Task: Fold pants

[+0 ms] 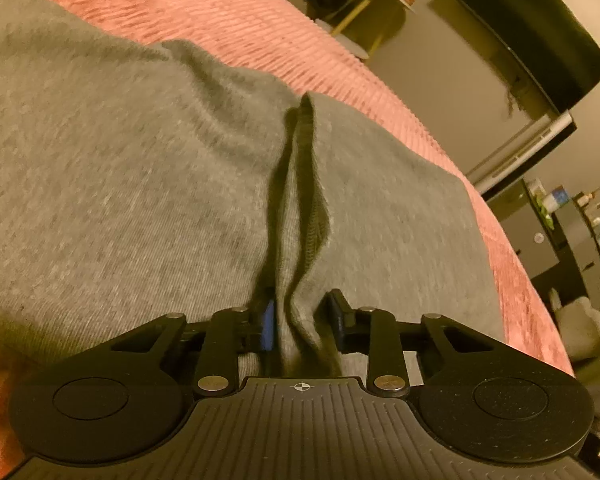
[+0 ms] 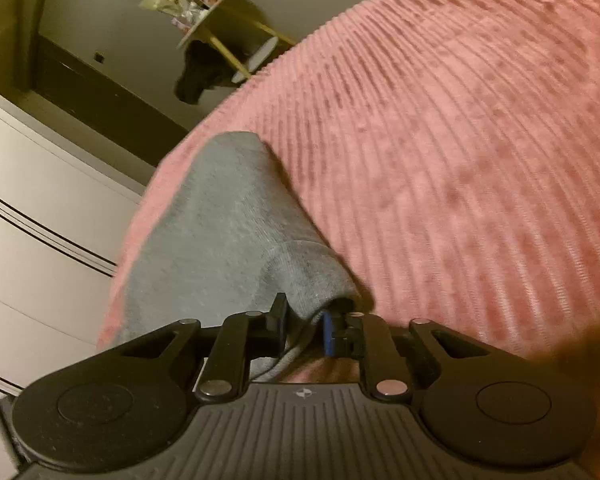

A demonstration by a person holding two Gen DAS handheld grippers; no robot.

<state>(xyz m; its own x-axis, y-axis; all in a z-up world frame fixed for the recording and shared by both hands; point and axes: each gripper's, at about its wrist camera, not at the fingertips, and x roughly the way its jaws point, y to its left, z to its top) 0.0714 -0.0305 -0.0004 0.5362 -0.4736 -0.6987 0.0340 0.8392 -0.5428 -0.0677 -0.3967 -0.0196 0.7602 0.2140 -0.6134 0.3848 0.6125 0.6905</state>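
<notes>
Grey knit pants (image 1: 140, 184) lie spread across a pink ribbed bedspread (image 1: 228, 20), filling most of the left wrist view. The fabric is a soft heathered grey with a fine knit grain, mostly flat but rumpled into shallow waves. Near the middle, the cloth is pinched up into a narrow standing ridge with dark shadowed creases on both sides, running away from the camera. The left gripper (image 1: 302, 320) has its two black fingers closed in on this ridge, grasping the bunched cloth between them; a blue pad shows on one finger. In the right wrist view, another part of the pants (image 2: 220, 232) lies as a long grey strip along the edge of the bedspread (image 2: 460, 160), its near end rolled over into a thick rounded fold. The right gripper (image 2: 304, 330) pinches the edge of that fold between its fingers, again with a blue pad visible. Beyond the bed, both views show a small round side table (image 2: 216, 12) with yellow legs, holding small items too blurred to name.
</notes>
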